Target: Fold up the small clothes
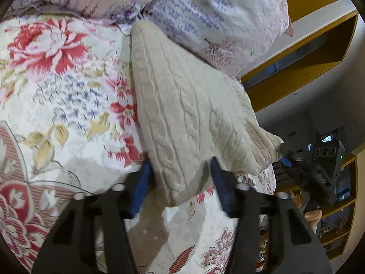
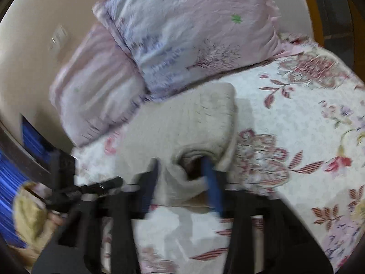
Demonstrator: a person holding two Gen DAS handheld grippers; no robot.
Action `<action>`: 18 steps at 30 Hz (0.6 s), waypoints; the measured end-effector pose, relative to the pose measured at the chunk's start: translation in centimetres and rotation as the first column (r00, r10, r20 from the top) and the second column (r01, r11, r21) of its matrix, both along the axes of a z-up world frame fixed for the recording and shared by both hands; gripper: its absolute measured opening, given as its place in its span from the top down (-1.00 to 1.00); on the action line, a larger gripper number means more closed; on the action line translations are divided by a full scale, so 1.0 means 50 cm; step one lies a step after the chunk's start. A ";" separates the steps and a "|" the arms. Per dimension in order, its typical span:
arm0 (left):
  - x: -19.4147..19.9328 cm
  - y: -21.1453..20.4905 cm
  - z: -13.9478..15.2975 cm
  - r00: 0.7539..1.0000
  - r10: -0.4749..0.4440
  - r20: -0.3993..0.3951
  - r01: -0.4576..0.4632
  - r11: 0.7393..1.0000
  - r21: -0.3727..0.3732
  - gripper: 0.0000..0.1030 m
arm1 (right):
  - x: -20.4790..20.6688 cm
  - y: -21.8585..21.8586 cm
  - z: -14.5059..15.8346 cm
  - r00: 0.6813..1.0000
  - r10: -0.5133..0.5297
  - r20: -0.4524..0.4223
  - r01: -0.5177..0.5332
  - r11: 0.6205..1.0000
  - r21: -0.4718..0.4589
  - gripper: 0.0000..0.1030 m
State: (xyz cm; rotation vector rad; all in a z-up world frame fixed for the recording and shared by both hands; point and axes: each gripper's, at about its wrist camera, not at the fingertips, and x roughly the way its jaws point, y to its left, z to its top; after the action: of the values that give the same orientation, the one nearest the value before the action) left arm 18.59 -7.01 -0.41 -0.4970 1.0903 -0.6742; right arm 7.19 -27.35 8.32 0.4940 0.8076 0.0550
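On the bed, left wrist view: cream cable-knit sweater (image 1: pixel 182 114) lying on a floral bedspread (image 1: pixel 57 91), far edge against a lavender-print pillow (image 1: pixel 216 16). Left hand-held gripper (image 1: pixel 181 171), blue pads either side of the sweater's near folded edge; whether they press on the knit cannot be told. Right hand-held gripper (image 1: pixel 319 164) at the sweater's right corner, partly visible. Yellow shelving (image 1: pixel 308 52) behind. Right wrist view, blurred: sweater (image 2: pixel 182 123) on the bedspread (image 2: pixel 285 114) below two pillows (image 2: pixel 194 34). Right hand-held gripper (image 2: pixel 182 175) clenched on a bunched fold of the sweater's near edge. Left hand-held gripper (image 2: pixel 91 189) at lower left.
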 end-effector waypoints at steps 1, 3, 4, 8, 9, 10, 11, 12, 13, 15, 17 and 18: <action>0.000 -0.003 -0.002 1.000 -0.003 -0.001 0.003 1.000 0.007 0.36 | -0.005 0.000 -0.001 1.000 -0.002 0.000 0.002 1.000 -0.002 0.77; 0.000 0.002 -0.001 1.000 0.011 0.011 -0.011 1.000 0.007 0.55 | -0.026 -0.010 0.010 0.999 -0.029 0.042 0.029 1.000 0.001 0.81; 0.000 0.005 0.002 1.000 0.010 0.011 -0.010 1.000 0.001 0.62 | -0.039 -0.017 0.015 0.997 -0.041 0.062 0.041 0.999 -0.006 0.82; -0.006 0.014 0.013 1.000 -0.014 0.026 0.015 1.000 -0.011 0.68 | -0.065 -0.048 -0.016 0.996 -0.084 0.014 0.084 0.996 -0.003 0.83; -0.010 0.015 0.012 0.999 -0.024 0.030 0.025 1.000 -0.006 0.69 | -0.066 -0.053 -0.035 0.995 -0.096 -0.022 0.096 0.995 -0.013 0.83; -0.011 0.015 0.010 0.999 -0.034 0.035 0.034 0.999 0.001 0.70 | -0.066 -0.055 -0.049 0.994 -0.100 -0.051 0.099 0.995 -0.021 0.83; -0.014 0.016 0.007 0.998 -0.045 0.040 0.045 0.999 0.008 0.70 | -0.064 -0.057 -0.068 0.991 -0.103 -0.085 0.101 0.995 -0.027 0.83; -0.013 0.017 0.005 0.998 -0.051 0.040 0.050 0.999 0.010 0.70 | -0.061 -0.057 -0.077 0.990 -0.102 -0.102 0.100 0.995 -0.027 0.83; -0.012 0.021 0.002 0.998 -0.055 0.037 0.055 0.998 0.007 0.70 | -0.057 -0.057 -0.084 0.988 -0.101 -0.116 0.098 0.995 -0.025 0.83; -0.015 0.027 0.000 0.998 -0.062 0.032 0.062 0.998 -0.002 0.70 | -0.054 -0.059 -0.085 0.988 -0.088 -0.125 0.087 0.996 -0.013 0.82; -0.017 0.033 0.004 0.997 -0.068 0.035 0.068 0.998 -0.007 0.62 | -0.056 -0.069 -0.073 0.990 -0.077 -0.119 0.081 0.996 0.031 0.71; -0.016 0.037 0.009 0.997 -0.067 0.035 0.068 0.998 -0.018 0.60 | -0.059 -0.080 -0.066 0.991 -0.079 -0.106 0.087 0.994 0.073 0.45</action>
State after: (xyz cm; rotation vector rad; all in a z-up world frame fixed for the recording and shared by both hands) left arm 17.78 -5.13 0.04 -0.4649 1.0734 -0.7504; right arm 4.25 -31.33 5.03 0.6073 0.8876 -0.0163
